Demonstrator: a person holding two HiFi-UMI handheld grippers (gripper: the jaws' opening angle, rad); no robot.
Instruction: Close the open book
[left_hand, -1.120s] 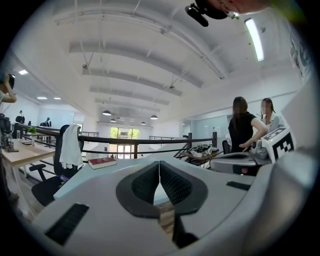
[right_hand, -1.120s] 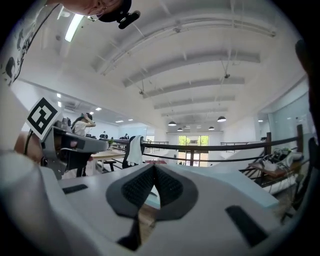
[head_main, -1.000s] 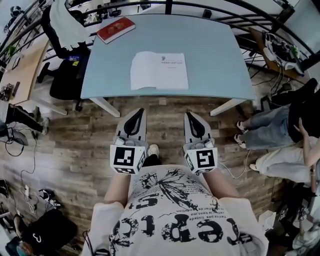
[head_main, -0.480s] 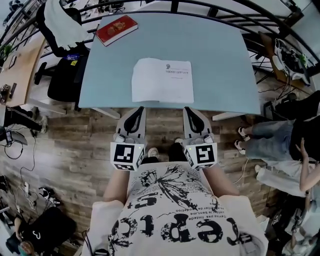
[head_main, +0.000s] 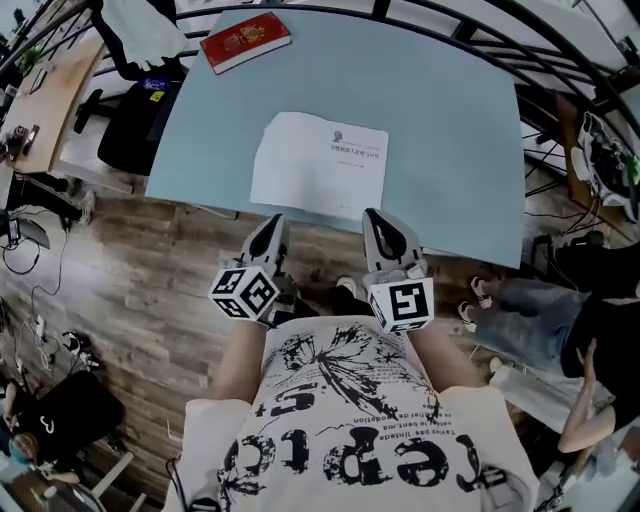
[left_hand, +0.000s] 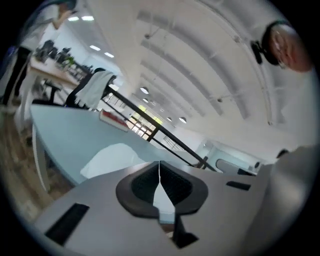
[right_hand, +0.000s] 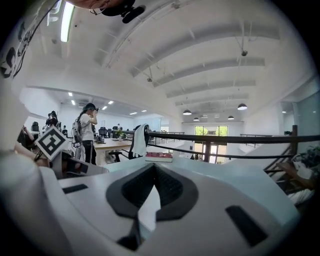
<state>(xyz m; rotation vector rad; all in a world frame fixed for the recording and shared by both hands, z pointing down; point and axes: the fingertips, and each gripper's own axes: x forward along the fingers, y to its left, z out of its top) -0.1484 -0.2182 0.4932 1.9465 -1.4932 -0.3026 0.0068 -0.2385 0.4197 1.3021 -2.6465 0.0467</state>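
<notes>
The open book lies flat on the pale blue table, its white pages up and a little print on the right page. My left gripper and right gripper hover side by side just short of the table's near edge, pointing at the book; both are shut and hold nothing. In the left gripper view the shut left gripper has the book ahead to its left. The right gripper is shut too, with the table top beyond it.
A closed red book lies at the table's far left corner, red book, red book. A black chair with a white garment stands left of the table. A black railing curves behind it. A seated person's legs are at right.
The table and book have come nearer and both grippers now reach the table's near edge. The left gripper has rolled, so its marker cube sits tilted.
</notes>
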